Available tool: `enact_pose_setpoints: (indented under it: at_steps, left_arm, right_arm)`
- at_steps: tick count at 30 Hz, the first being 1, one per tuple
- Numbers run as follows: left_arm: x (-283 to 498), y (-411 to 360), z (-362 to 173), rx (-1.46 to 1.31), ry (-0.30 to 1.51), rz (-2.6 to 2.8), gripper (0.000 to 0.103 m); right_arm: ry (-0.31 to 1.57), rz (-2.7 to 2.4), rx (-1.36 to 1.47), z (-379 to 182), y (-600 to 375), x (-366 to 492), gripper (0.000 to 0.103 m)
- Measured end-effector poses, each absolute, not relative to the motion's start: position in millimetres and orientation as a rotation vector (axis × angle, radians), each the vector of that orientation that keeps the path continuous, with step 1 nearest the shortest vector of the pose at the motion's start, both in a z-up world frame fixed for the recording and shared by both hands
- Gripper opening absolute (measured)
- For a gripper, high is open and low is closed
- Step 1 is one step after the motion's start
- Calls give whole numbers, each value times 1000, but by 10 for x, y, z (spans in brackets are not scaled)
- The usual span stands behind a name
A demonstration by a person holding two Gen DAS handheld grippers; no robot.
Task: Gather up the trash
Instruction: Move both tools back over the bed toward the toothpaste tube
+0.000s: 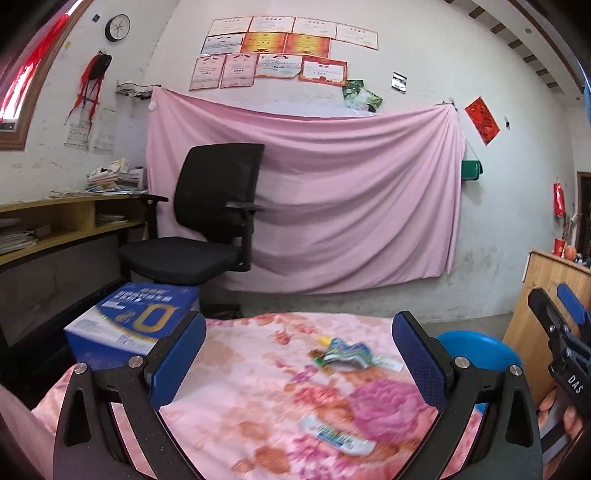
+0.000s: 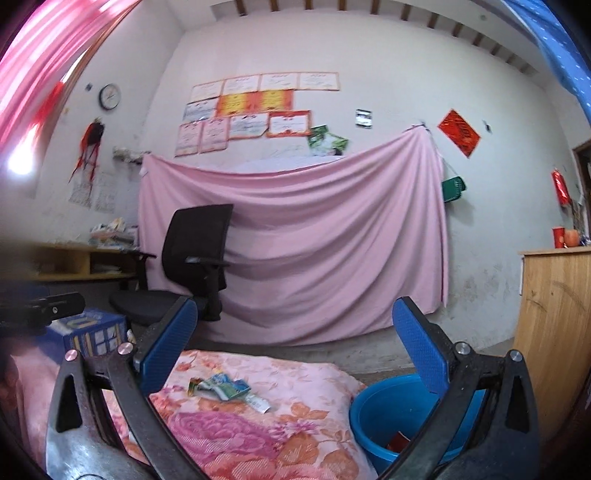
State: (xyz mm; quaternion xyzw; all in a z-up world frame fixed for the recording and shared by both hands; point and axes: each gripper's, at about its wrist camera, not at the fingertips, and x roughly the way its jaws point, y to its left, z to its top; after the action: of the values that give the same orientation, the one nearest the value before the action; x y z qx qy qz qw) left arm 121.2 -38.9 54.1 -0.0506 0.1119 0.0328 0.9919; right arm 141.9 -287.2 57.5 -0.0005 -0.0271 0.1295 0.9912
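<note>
Left gripper [image 1: 299, 354] spread wide, wrappers [image 1: 343, 354] on floral blanket [image 1: 258, 387] — blue bucket [image 2: 373, 413] beside.

Two wrappers lie on the flowered blanket [image 1: 258, 387]: a crumpled green-and-blue wrapper [image 1: 345, 353] and a flat white-and-green wrapper [image 1: 334, 435]. One blue bucket [image 2: 373, 410] stands beside the bed, with one red scrap [image 2: 399, 441] inside. There is one blue box [image 1: 129, 325], one black office chair [image 1: 207, 221], one wall clock [image 1: 117, 27], one pink sheet [image 1: 332, 206] and eleven certificates [image 1: 273, 51] on the wall.

A pink floral quilt [image 1: 258, 398] carries a crumpled green-blue wrapper [image 1: 345, 355] and a flat blue-white packet [image 1: 334, 435].
</note>
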Motion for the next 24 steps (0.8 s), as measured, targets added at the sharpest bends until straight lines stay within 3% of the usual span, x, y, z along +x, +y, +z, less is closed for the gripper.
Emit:
enact_pose_setpoints:
  at_steps: [19, 24]
  left_arm:
    - [1618, -494, -144, -178, 671, -32, 97]
    - [1801, -599, -272, -224, 768, -108, 80]
  right_arm:
    - [409, 323, -101, 96, -2698, 2172, 103]
    - [522, 344, -129, -39, -2640, 2334, 102]
